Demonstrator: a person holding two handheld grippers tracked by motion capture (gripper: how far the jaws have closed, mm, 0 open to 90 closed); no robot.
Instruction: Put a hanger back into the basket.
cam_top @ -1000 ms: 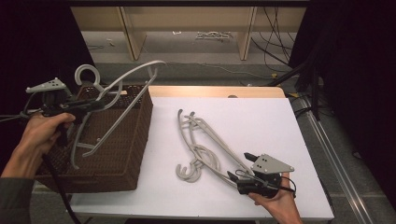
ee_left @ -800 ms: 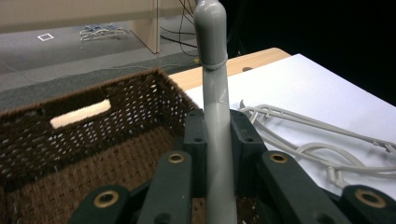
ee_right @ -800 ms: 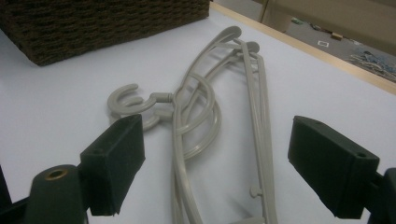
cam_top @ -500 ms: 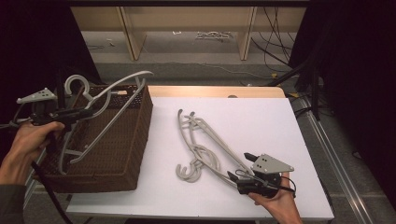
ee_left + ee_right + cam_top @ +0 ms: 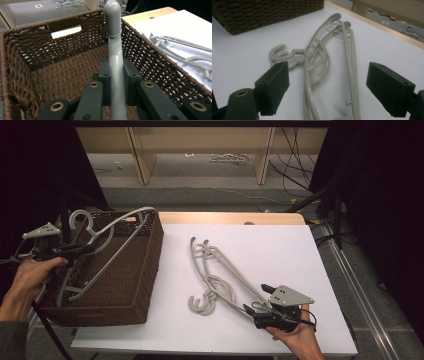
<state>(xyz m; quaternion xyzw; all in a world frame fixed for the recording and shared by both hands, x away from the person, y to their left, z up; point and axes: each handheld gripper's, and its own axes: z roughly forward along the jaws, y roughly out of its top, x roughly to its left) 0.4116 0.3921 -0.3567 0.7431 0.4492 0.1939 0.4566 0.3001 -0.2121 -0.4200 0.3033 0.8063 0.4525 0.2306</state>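
Observation:
A grey plastic hanger leans tilted in the brown wicker basket at the table's left, its hook up at the far left. My left gripper is shut on the hanger near the hook; in the left gripper view the grey bar runs up between the two pads over the basket's inside. A small pile of grey hangers lies on the white table. At the pile's near end my right gripper is open, its jaws on either side of the hangers without touching them.
The basket's near wall stands to the left of the pile. A wooden strip edges the table's far side. Beyond it are wooden shelf legs and floor cables. A dark stand rises at the right.
My left gripper has sunk and drifted left with the hanger, which now sits lower in the basket. The right gripper and the pile have not moved.

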